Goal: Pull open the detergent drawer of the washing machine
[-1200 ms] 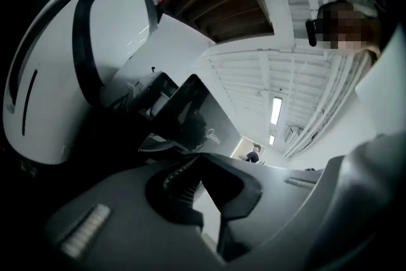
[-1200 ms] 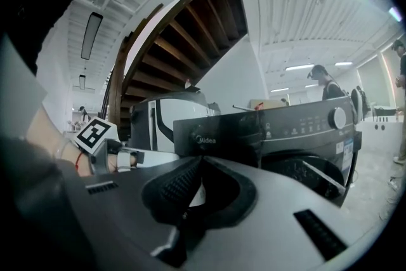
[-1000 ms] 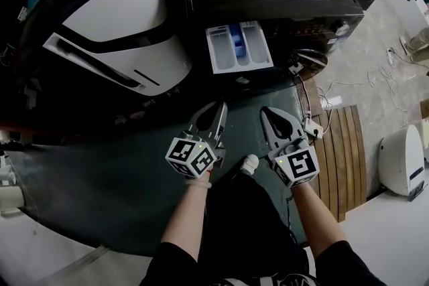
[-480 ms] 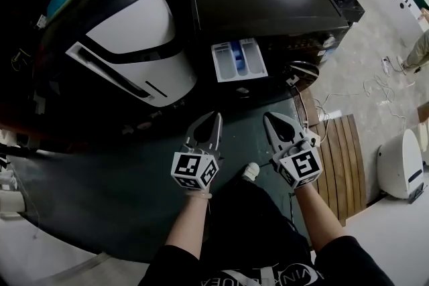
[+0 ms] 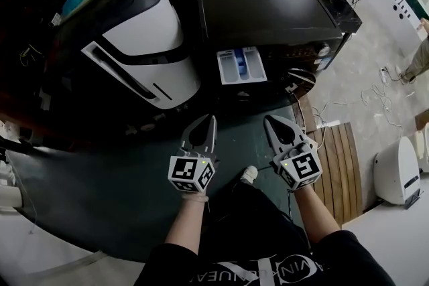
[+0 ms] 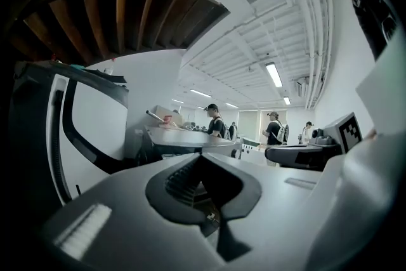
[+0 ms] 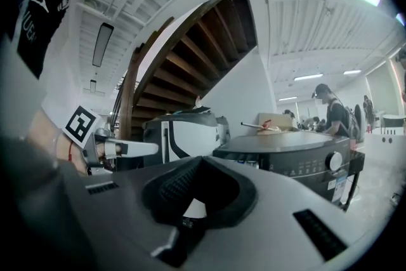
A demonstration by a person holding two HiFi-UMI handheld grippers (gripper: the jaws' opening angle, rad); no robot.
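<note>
Dark floor matting [image 5: 114, 177] lay beneath the left gripper [image 5: 211, 118] and right gripper [image 5: 269, 120], fingers pressed together and empty, both lifted since 1 second earlier; the detergent drawer [image 5: 241, 65] stayed pulled out of the black washing machine [image 5: 268, 7].

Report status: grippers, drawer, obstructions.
Left gripper shut, empty. Right gripper shut, empty. Detergent drawer stands open on the washing machine. Both grippers short of it, nothing seen between.
</note>
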